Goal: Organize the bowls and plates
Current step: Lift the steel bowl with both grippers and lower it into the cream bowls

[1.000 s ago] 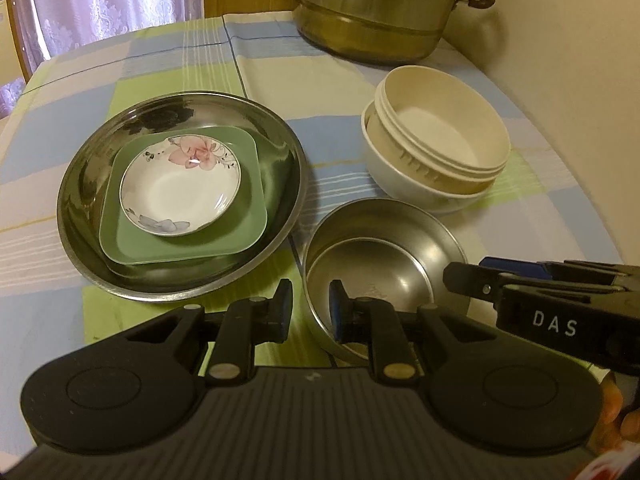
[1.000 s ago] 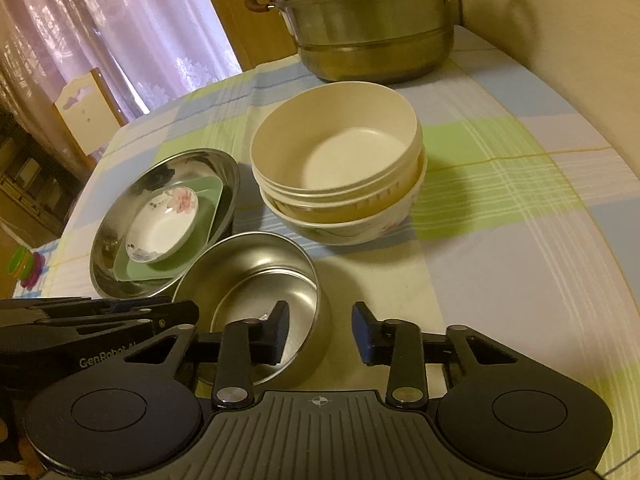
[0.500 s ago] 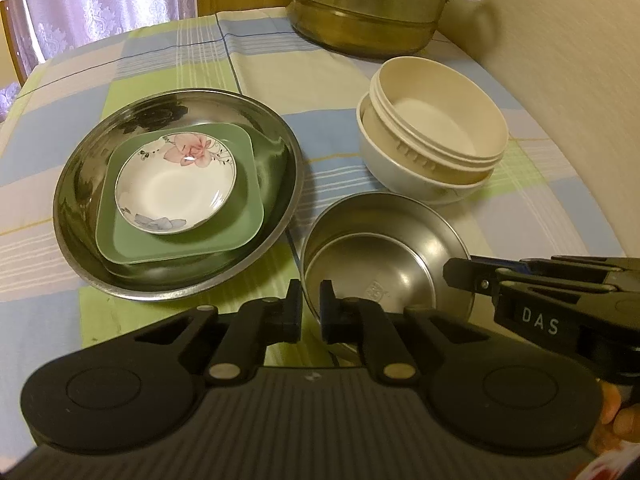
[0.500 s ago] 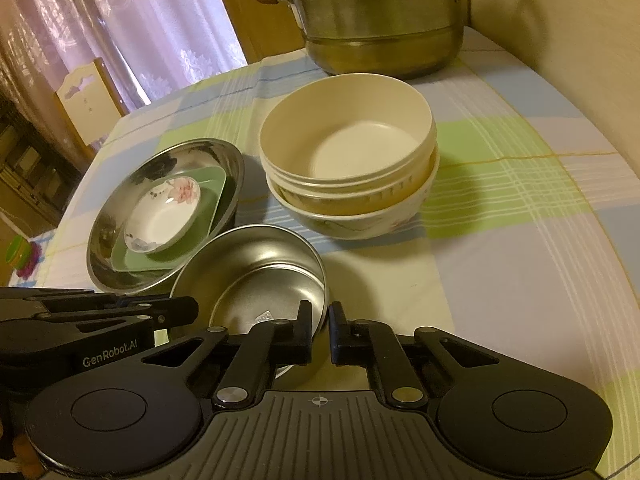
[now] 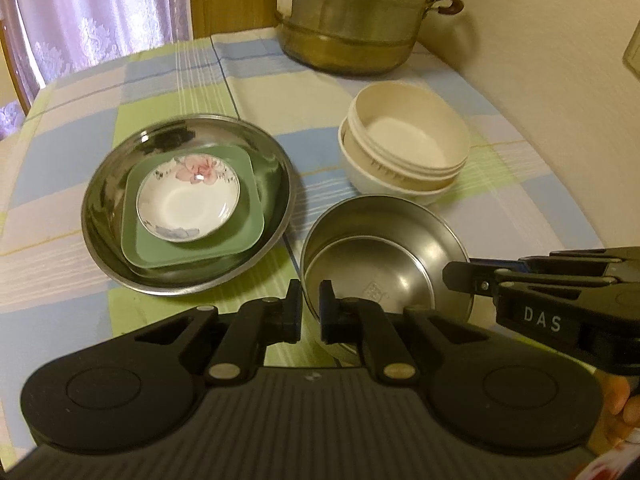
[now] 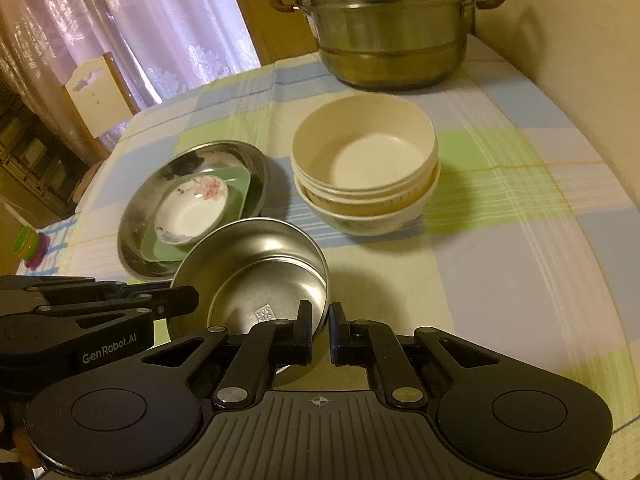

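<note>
In the left wrist view, the left tool (image 5: 310,306) is pinching the near-left rim of the steel bowl (image 5: 384,256), its two fingers closed on the thin wall with one inside and one outside, while the right tool (image 5: 460,276) is reaching in from the right edge and meeting the bowl's right rim. The step in hand is, as I judge it, a two-handed pick-up of this bowl (a second steel bowl seems to be nested inside it), and the next move is calling for an even raise on both sides so the bowl is not tipping, then a carry towards the cream bowl stack (image 5: 404,156) sitting just behind. The steel plate (image 5: 116,184) is lying to the left on the desk (image 5: 72,152), holding a green square plate (image 5: 248,216) and a floral dish (image 5: 188,204) on top. In the right wrist view, the right tool (image 6: 319,330) is clamping the bowl's (image 6: 256,276) near-right rim, jaws closed on the metal, and the left tool (image 6: 188,298) is coming in from the left at the opposite rim. The desk (image 6: 500,240) is wearing a pastel checked cloth; a large steamer pot (image 6: 388,20) is standing at the far end against a cream wall, with lace curtains (image 6: 140,20) and a chair back (image 6: 100,88) beyond the desk's left side.
</note>
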Action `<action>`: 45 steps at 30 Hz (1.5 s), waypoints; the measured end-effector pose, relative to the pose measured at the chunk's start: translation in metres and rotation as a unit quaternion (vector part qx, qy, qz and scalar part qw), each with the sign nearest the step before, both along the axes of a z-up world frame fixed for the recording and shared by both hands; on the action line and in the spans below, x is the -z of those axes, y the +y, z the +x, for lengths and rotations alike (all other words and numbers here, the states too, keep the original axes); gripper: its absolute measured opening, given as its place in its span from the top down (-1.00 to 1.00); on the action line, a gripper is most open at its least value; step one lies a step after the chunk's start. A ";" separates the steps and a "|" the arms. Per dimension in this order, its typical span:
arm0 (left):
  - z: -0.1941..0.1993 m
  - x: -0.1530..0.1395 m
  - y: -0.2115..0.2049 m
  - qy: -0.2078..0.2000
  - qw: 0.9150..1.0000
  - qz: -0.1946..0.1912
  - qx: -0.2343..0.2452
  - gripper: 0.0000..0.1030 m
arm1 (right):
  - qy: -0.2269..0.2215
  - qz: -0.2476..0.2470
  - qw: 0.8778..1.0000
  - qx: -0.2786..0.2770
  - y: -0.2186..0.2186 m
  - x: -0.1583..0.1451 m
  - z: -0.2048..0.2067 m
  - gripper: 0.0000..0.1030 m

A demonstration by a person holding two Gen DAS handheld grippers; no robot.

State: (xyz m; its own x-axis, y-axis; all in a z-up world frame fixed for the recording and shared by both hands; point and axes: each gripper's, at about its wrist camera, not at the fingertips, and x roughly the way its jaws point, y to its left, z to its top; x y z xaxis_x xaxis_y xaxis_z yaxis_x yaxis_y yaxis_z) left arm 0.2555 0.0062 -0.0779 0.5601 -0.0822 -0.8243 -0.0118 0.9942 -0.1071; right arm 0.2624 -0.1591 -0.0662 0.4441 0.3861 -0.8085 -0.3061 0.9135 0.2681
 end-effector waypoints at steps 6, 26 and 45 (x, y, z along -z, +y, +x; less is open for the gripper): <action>-0.003 -0.028 -0.004 -0.024 1.000 0.002 0.013 0.86 | -0.008 0.003 1.000 0.010 -0.005 -0.025 0.000 0.84; 0.077 -0.072 -0.022 -0.067 0.996 -0.017 0.051 0.85 | -0.041 0.011 0.997 0.060 -0.034 -0.080 0.071 0.84; 0.128 -0.043 -0.029 -0.034 0.998 -0.016 0.048 0.85 | -0.009 0.012 0.997 0.078 -0.045 -0.050 0.123 0.84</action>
